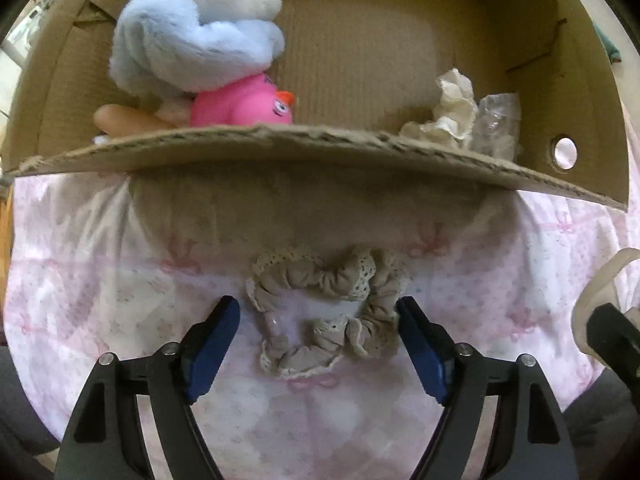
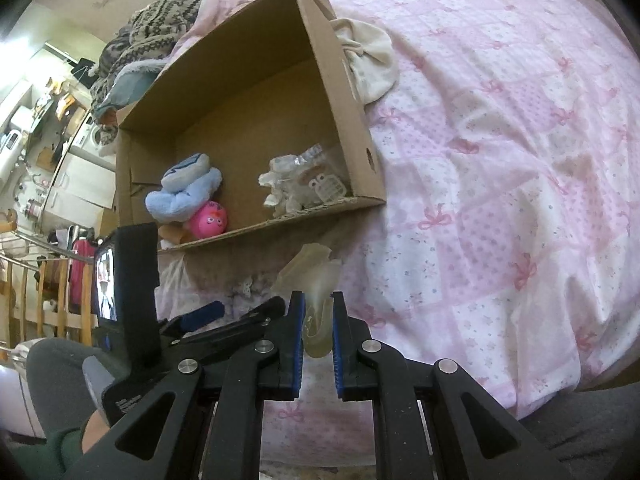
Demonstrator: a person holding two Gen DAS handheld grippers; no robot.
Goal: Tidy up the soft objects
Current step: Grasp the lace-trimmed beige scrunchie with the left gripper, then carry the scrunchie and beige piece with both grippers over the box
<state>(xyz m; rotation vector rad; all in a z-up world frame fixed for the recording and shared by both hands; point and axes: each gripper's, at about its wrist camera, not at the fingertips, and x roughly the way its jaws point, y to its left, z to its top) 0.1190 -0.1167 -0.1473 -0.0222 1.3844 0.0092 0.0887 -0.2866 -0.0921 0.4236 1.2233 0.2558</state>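
A beige lace-trimmed scrunchie [image 1: 328,308] lies on the pink bedspread [image 1: 100,280], just in front of the cardboard box [image 1: 320,148]. My left gripper [image 1: 318,306] points down over it, open, with a blue pad on either side; the right pad is at the scrunchie's edge. My right gripper [image 2: 319,300] is shut on a pale cream, translucent soft piece [image 2: 316,280], held above the bed in front of the box [image 2: 340,100]. In the box lie a light blue plush [image 1: 192,40], a pink ball toy [image 1: 244,104], a crumpled cream lace piece [image 1: 452,108] and a clear plastic bag [image 1: 496,120].
A white cloth pouch [image 2: 372,60] lies against the box's outer wall. Patterned knitwear [image 2: 152,32] is heaped behind the box. A person's grey-clad knee [image 2: 60,368] is at the lower left, beside the bed's edge. The left gripper's body [image 2: 132,280] stands close to my right gripper.
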